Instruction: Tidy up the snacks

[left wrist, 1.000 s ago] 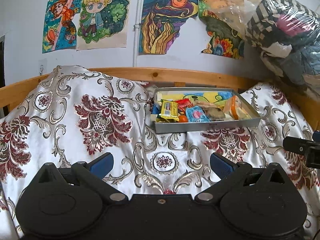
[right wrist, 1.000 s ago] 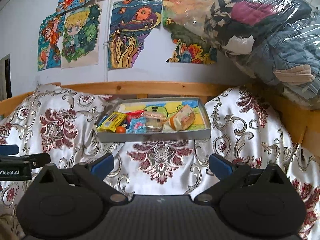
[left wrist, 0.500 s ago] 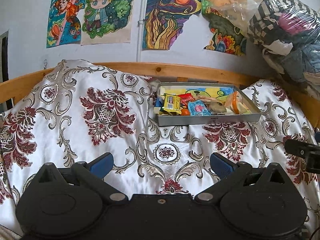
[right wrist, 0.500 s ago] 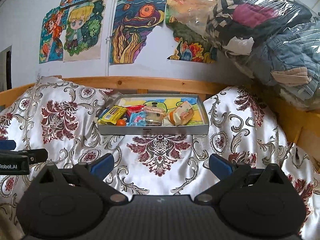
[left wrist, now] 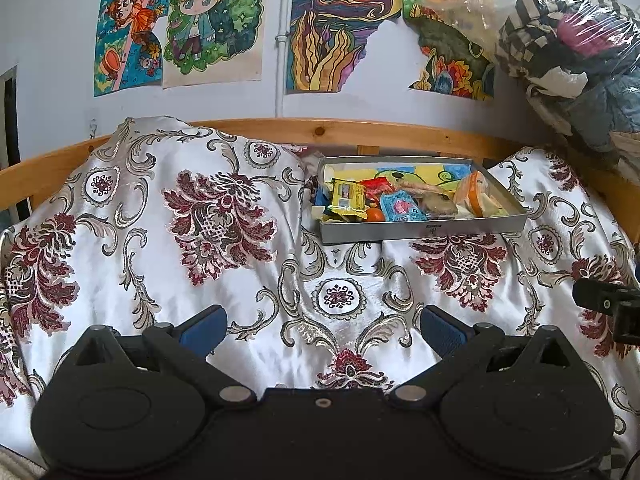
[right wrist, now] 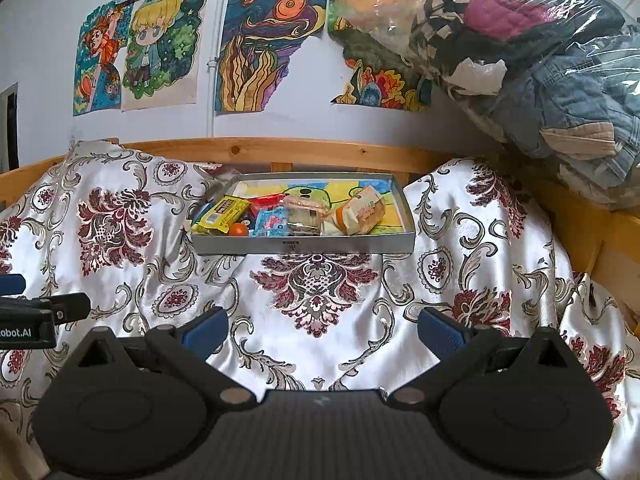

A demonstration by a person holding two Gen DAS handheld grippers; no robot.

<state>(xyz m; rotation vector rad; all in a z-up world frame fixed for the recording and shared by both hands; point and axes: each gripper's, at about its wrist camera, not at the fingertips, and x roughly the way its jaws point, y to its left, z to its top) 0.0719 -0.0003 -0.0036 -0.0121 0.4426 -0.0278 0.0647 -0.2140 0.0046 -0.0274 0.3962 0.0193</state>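
Observation:
A shallow grey tray (left wrist: 424, 229) (right wrist: 304, 245) lies on a patterned satin cover near the wooden back rail. Inside it are a yellow packet (left wrist: 347, 198) (right wrist: 222, 211), a small orange ball (left wrist: 375, 214) (right wrist: 240, 229), a light blue packet (left wrist: 400, 208) (right wrist: 267, 221), a clear brownish pack (right wrist: 301, 216) and an orange-and-cream wrapped bun (left wrist: 474, 199) (right wrist: 358, 212). My left gripper (left wrist: 322, 326) is open, well short of the tray, with nothing between its blue pads. My right gripper (right wrist: 322, 326) is open too, low over the cover in front of the tray.
The white and maroon satin cover (left wrist: 224, 216) bulges left and right of the tray. A wooden rail (left wrist: 360, 134) runs behind. A plastic bag of clothes (right wrist: 540, 64) is piled at the right. Drawings (left wrist: 200, 24) hang on the wall. Each gripper shows at the other view's edge.
Both views have drawn back slightly and tilted down, so the tray sits a little higher and farther. Both grippers stay open and nothing in the tray has moved.

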